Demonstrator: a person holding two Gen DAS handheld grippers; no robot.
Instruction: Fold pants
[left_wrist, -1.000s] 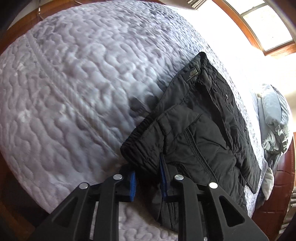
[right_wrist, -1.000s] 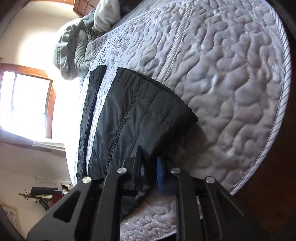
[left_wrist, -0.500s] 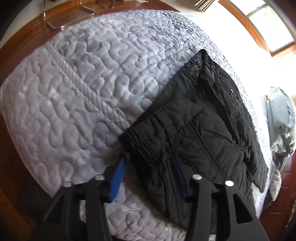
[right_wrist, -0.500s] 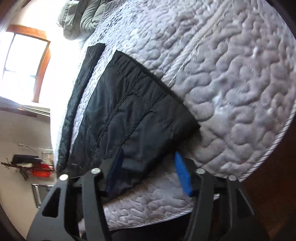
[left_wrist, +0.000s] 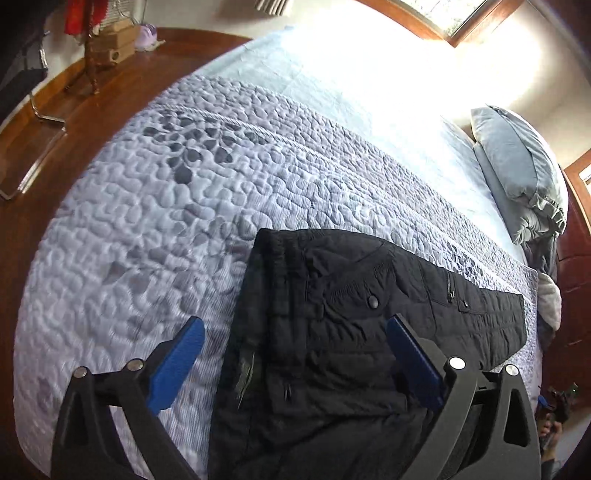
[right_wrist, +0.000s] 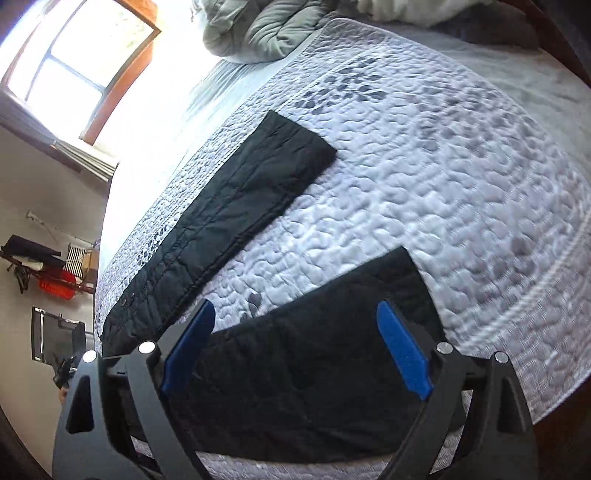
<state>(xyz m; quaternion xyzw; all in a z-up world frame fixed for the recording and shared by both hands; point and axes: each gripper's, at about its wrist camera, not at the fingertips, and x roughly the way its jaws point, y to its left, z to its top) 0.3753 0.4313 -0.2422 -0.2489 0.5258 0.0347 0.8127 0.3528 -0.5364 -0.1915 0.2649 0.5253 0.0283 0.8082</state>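
Black quilted pants (left_wrist: 343, 325) lie flat on the pale quilted bedspread (left_wrist: 155, 221), waistband toward the left in the left wrist view. My left gripper (left_wrist: 295, 328) hovers above the waist end, its jaws still opening, blue pads (left_wrist: 177, 362) wide apart and touching nothing. In the right wrist view the two legs lie spread apart: the far leg (right_wrist: 236, 206) and the near leg (right_wrist: 314, 376). My right gripper (right_wrist: 295, 317) hangs over the near leg's cuff end, jaws opening, pads (right_wrist: 402, 350) clear of the cloth.
Grey pillows and bedding (left_wrist: 524, 184) are heaped at the head of the bed (right_wrist: 258, 33). Wooden floor (left_wrist: 55, 122) runs round the bed, with a stand and boxes (left_wrist: 107, 48) by the wall. A bright window (right_wrist: 74, 59) washes out part of the bedspread.
Both grippers let go of the pants, opened wide and lifted away. The pants now lie spread out, legs apart, where the waist and cuff were pinched before.
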